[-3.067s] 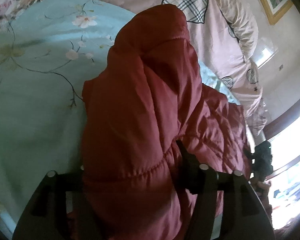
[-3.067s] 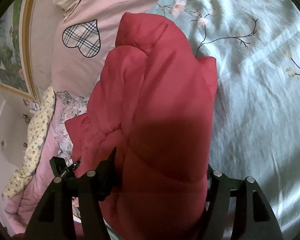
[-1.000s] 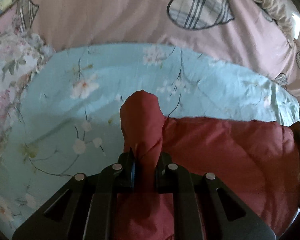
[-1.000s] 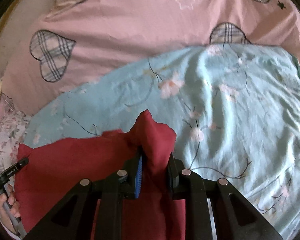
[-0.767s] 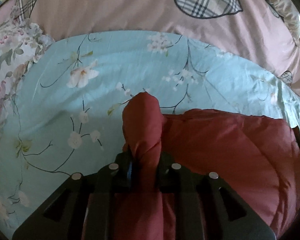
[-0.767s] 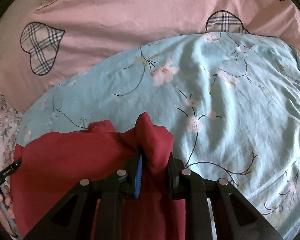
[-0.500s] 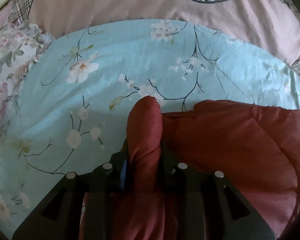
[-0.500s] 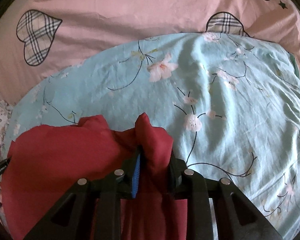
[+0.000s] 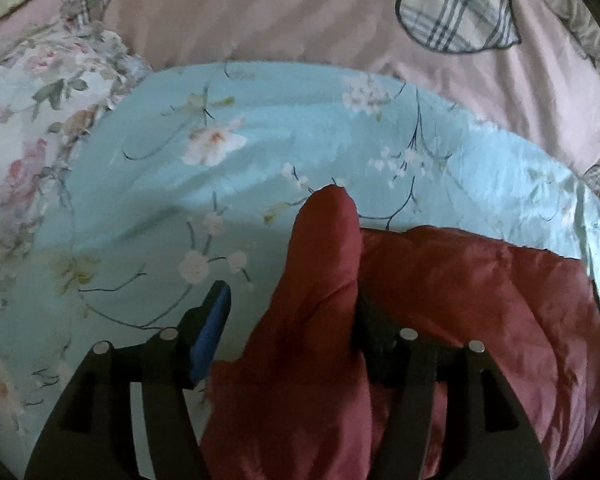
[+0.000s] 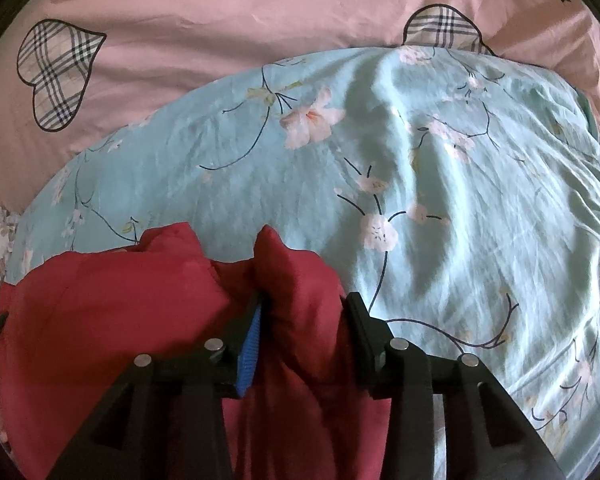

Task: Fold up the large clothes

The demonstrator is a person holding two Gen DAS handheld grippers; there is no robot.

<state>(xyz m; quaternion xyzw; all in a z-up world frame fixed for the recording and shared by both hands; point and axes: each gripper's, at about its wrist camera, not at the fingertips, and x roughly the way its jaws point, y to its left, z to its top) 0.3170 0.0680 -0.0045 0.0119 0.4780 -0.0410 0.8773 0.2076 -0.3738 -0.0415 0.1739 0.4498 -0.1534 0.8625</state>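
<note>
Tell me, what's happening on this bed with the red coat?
A person with a gripper in each hand is folding a red padded jacket laid on a light blue flowered sheet. Both grippers are letting go: the left gripper and the right gripper are opening their jaws, each with a raised fold of the jacket standing loosely between the fingers.

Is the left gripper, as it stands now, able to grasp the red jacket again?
Probably yes. The left gripper has its jaws opening, and a raised fold of the red jacket stands between them on the blue floral sheet; nothing blocks it.
</note>
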